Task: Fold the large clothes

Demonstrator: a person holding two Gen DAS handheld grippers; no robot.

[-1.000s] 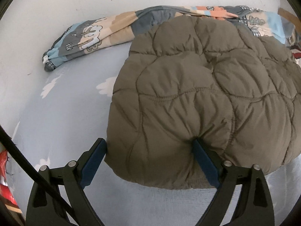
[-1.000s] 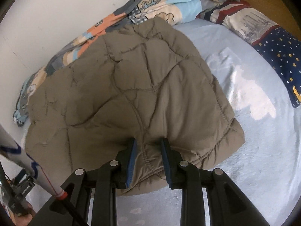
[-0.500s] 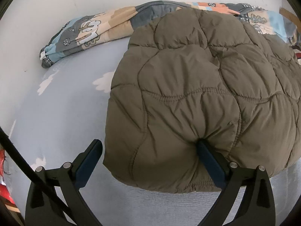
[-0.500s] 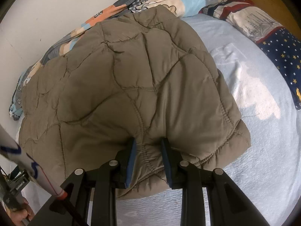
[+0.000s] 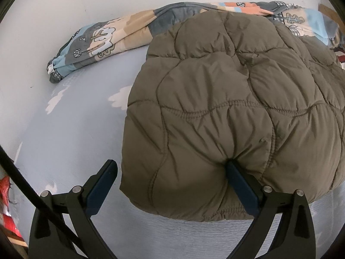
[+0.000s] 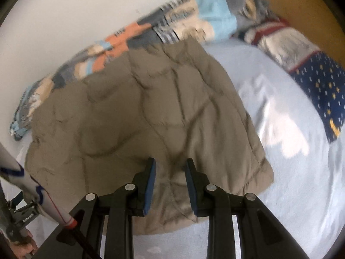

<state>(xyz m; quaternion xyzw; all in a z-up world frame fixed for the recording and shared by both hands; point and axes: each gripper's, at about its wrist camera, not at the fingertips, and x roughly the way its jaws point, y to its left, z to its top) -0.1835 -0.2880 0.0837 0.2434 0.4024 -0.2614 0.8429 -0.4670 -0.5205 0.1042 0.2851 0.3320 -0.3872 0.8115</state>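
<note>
Folded olive quilted jacket (image 5: 232, 112) lies on the bed (image 5: 71, 129). Left hand-held gripper (image 5: 172, 179) spread wide, one finger dug into the near hem, likely to flatten it. Right hand-held gripper (image 6: 170, 185) part-spread over the hem; grip unclear, view blurred.

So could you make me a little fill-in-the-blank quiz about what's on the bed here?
1. The big padded jacket lying on the bed sheet is olive-____ in colour.
2. The left gripper has its fingers spread ____, with only one finger pressing into the jacket.
3. Behind the jacket, against the wall, lies a rolled patterned ____.
4. In the right gripper's view, the dark blue pillow carries yellow ____.

Missing words: brown; wide open; blanket; stars
</note>
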